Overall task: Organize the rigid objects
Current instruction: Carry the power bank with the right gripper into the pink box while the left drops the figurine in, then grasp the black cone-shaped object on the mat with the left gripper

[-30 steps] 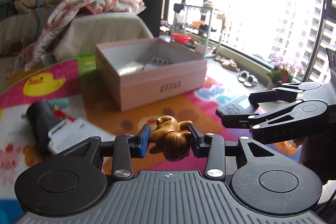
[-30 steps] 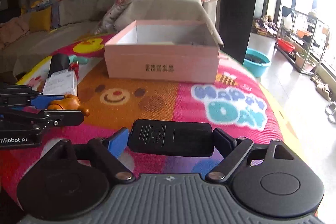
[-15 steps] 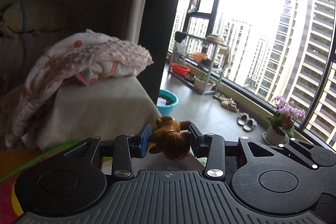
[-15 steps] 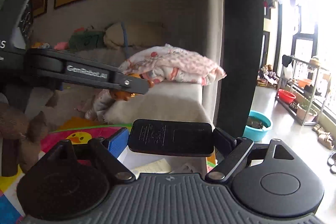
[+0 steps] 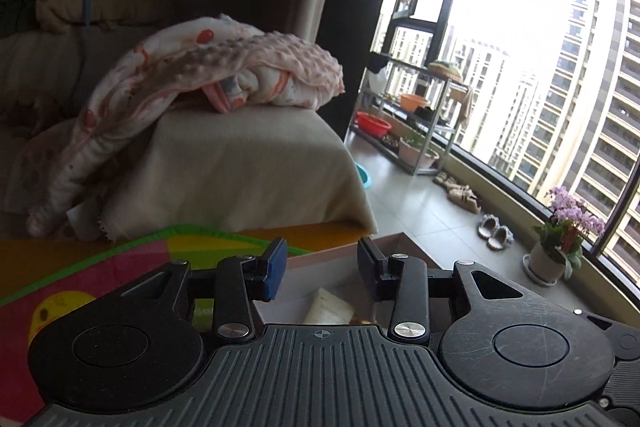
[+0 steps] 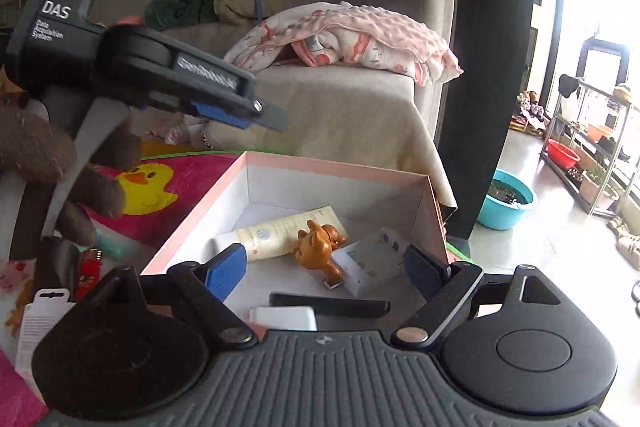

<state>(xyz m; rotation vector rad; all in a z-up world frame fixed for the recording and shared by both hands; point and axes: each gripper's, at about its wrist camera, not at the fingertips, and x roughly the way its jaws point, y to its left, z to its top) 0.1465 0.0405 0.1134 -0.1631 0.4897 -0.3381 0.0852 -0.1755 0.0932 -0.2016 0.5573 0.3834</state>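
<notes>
Pink box [image 6: 434, 211], open top, on play mat [image 6: 160, 183] by far edge. Inside: brown figurine [image 6: 318, 245] at centre, on cream tube [image 6: 280, 231]; white packet [image 6: 372, 261] twd right wall; black remote [image 6: 330, 305] + white block [image 6: 284, 318] at near wall. Left gripper [image 5: 322, 269] spread, empty, above box. Right gripper [image 6: 324, 269] spread wide, empty, over near rim. Box centre-left floor bare

Box [image 6: 280, 163] matt pink card, white inside; figurine [image 6: 318, 245] glossy brown; blanket [image 6: 360, 35] nubby cloth; tube [image 6: 280, 231] smooth cream plastic.
</notes>
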